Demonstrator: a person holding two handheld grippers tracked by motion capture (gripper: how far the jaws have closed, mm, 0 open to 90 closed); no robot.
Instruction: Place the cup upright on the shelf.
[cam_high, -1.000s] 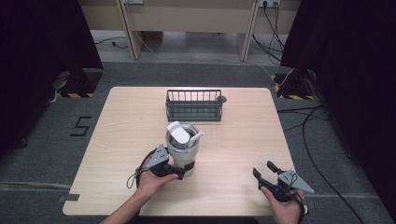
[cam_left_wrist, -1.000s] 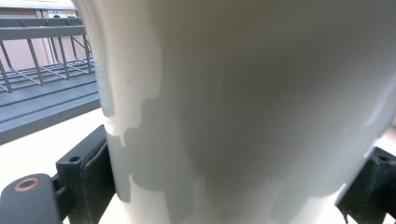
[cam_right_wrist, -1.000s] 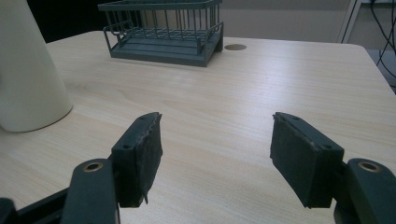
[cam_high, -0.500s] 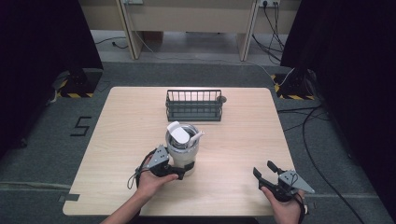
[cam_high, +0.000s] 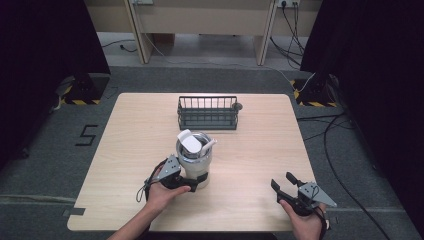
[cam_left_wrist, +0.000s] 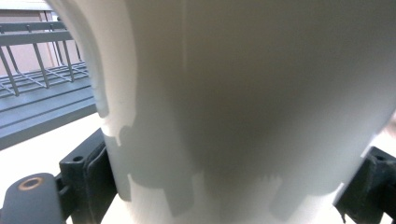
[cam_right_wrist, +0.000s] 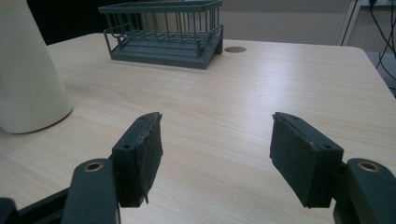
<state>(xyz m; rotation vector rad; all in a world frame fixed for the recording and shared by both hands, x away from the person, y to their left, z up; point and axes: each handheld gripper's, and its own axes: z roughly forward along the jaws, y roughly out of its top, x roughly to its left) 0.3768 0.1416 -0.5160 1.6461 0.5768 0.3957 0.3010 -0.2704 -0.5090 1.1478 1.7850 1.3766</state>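
Observation:
A cream-white tumbler (cam_high: 194, 159) with a metal rim and a white lid lying tilted on its mouth stands upright on the wooden table (cam_high: 260, 145), a little left of centre. My left gripper (cam_high: 196, 181) is shut on its base, with a black jaw against each side. In the left gripper view the tumbler wall (cam_left_wrist: 233, 93) looms very close above my left gripper (cam_left_wrist: 229, 186). My right gripper (cam_high: 282, 181) rests open near the front right edge with nothing between its pads (cam_right_wrist: 144, 149). From the right gripper (cam_right_wrist: 215, 140) the tumbler (cam_right_wrist: 23, 70) stands off to the left.
A dark grey wire basket (cam_high: 207, 112) stands at the back centre of the table, also seen as the basket (cam_right_wrist: 163, 32) and the basket (cam_left_wrist: 42, 93). A small round grommet (cam_high: 239, 106) sits beside its right end. Bare wood lies between the tumbler and the right gripper.

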